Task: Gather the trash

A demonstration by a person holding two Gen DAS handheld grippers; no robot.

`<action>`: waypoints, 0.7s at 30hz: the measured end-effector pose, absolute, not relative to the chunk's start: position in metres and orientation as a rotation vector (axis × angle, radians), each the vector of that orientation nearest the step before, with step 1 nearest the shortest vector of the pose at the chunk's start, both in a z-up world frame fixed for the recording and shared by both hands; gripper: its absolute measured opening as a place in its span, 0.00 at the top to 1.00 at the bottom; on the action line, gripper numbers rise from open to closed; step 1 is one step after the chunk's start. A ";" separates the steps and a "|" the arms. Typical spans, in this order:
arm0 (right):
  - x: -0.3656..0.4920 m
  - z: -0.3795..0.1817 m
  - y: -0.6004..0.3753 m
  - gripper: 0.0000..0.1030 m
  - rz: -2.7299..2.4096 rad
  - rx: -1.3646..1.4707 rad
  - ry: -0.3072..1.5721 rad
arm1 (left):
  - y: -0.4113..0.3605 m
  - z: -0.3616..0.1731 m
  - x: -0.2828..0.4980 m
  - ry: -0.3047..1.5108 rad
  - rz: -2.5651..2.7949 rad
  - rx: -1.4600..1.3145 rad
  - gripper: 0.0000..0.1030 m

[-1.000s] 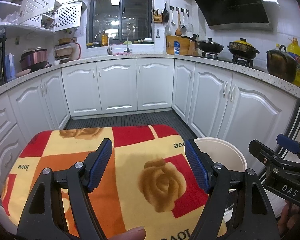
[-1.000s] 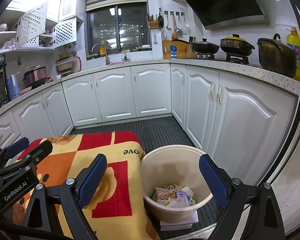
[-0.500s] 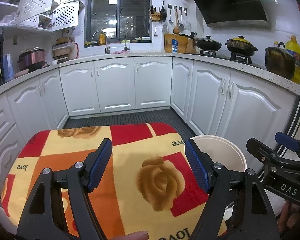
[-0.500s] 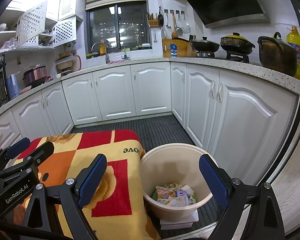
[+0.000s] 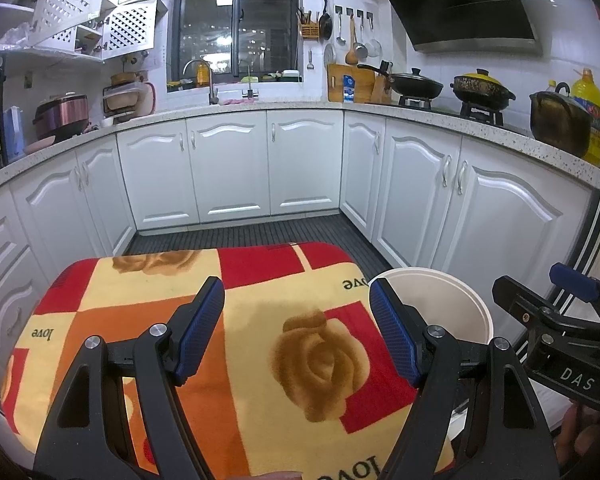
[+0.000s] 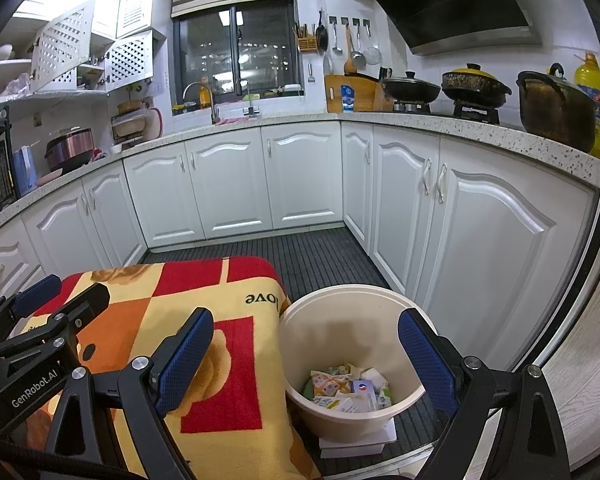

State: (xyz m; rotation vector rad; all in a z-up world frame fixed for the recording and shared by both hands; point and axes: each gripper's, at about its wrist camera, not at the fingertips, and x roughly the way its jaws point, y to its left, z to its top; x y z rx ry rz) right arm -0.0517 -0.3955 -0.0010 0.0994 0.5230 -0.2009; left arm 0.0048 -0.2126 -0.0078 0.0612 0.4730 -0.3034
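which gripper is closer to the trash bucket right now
Right. The right gripper hangs open directly over the cream bucket; the left gripper hangs open over the patterned cloth beside it.

Cream bin [image 6: 354,312], red-orange-yellow rose-print blanket [image 5: 260,320], blue fingers [image 5: 202,332]

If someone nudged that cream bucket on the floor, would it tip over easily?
Possibly. The cream bucket seems to stand on a small white block narrower than its rim, so a push near the top might rock it. It holds only a few wrappers at the bottom, so it is probably light and would slide or tip readily.
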 end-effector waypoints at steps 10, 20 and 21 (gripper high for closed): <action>-0.048 -0.006 -0.399 0.11 -0.202 0.103 0.538 | -0.213 -0.012 0.008 0.490 -0.309 0.068 0.28; -0.043 -0.011 -0.402 0.11 -0.207 0.104 0.556 | -0.218 -0.018 0.013 0.503 -0.321 0.077 0.28; -0.042 -0.011 -0.402 0.11 -0.208 0.104 0.558 | -0.218 -0.019 0.013 0.502 -0.322 0.079 0.28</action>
